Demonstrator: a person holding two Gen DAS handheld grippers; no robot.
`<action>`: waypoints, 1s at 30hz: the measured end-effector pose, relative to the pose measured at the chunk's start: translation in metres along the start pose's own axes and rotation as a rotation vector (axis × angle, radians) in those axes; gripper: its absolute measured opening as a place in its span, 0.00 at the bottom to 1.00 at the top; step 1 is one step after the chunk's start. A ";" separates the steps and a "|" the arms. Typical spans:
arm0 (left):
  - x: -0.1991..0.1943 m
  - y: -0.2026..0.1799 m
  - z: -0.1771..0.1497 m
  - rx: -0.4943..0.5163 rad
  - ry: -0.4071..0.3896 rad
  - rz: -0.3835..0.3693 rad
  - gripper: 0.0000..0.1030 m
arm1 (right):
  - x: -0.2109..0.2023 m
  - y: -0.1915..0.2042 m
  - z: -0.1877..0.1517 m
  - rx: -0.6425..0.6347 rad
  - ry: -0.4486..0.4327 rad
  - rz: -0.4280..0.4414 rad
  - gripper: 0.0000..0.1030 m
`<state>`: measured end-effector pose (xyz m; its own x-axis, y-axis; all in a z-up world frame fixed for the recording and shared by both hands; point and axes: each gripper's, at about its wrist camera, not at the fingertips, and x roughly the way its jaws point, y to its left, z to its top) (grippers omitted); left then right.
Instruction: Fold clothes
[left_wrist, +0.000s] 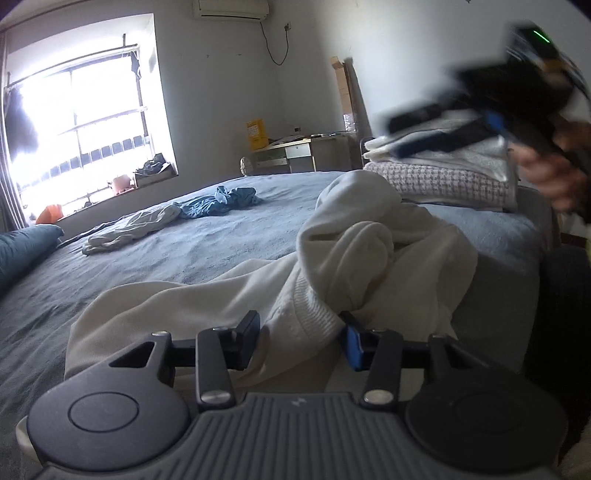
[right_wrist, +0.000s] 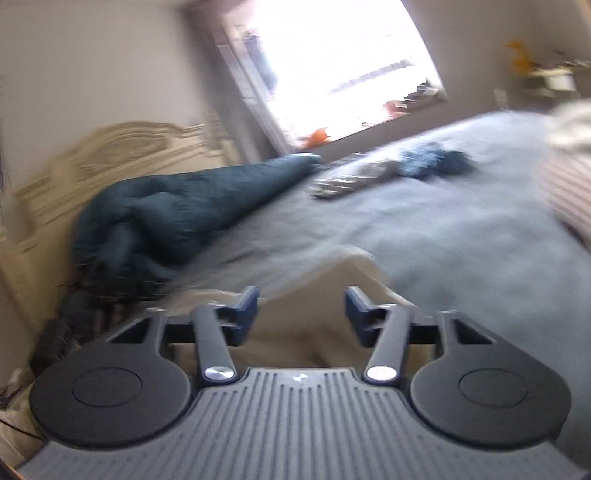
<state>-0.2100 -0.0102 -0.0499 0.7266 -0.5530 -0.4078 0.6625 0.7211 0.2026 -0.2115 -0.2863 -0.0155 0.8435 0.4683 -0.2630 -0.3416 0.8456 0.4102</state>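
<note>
A cream sweatshirt (left_wrist: 369, 258) lies crumpled on the blue-grey bed (left_wrist: 207, 251). In the left wrist view my left gripper (left_wrist: 300, 341) is low over it. The ribbed hem (left_wrist: 306, 321) runs between its two spread fingers, and I see no pinch on it. My right gripper (left_wrist: 402, 136) shows blurred at the upper right, held by a hand (left_wrist: 546, 173) in front of a stack of folded clothes (left_wrist: 443, 177). In the right wrist view the right gripper (right_wrist: 301, 312) is open above a cream fold (right_wrist: 306, 332), with nothing between its fingers.
A crumpled blue garment (left_wrist: 221, 201) and a pale grey one (left_wrist: 129, 229) lie farther back on the bed. A dark teal duvet (right_wrist: 177, 206) is bunched against the cream headboard (right_wrist: 110, 155). The bright window (left_wrist: 81, 129) and a desk (left_wrist: 299, 151) stand beyond.
</note>
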 end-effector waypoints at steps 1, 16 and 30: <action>-0.001 -0.003 0.000 0.007 -0.001 0.005 0.47 | 0.019 0.007 0.009 -0.014 0.021 0.020 0.54; -0.008 0.020 -0.023 -0.082 -0.018 0.011 0.56 | 0.081 -0.002 -0.004 0.008 0.419 0.106 0.27; 0.011 0.022 0.005 -0.088 -0.020 0.027 0.58 | 0.029 -0.027 -0.070 0.044 0.291 0.000 0.26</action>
<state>-0.1866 -0.0023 -0.0457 0.7479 -0.5407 -0.3850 0.6250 0.7691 0.1340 -0.2064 -0.2773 -0.0954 0.6873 0.5273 -0.4995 -0.3176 0.8367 0.4462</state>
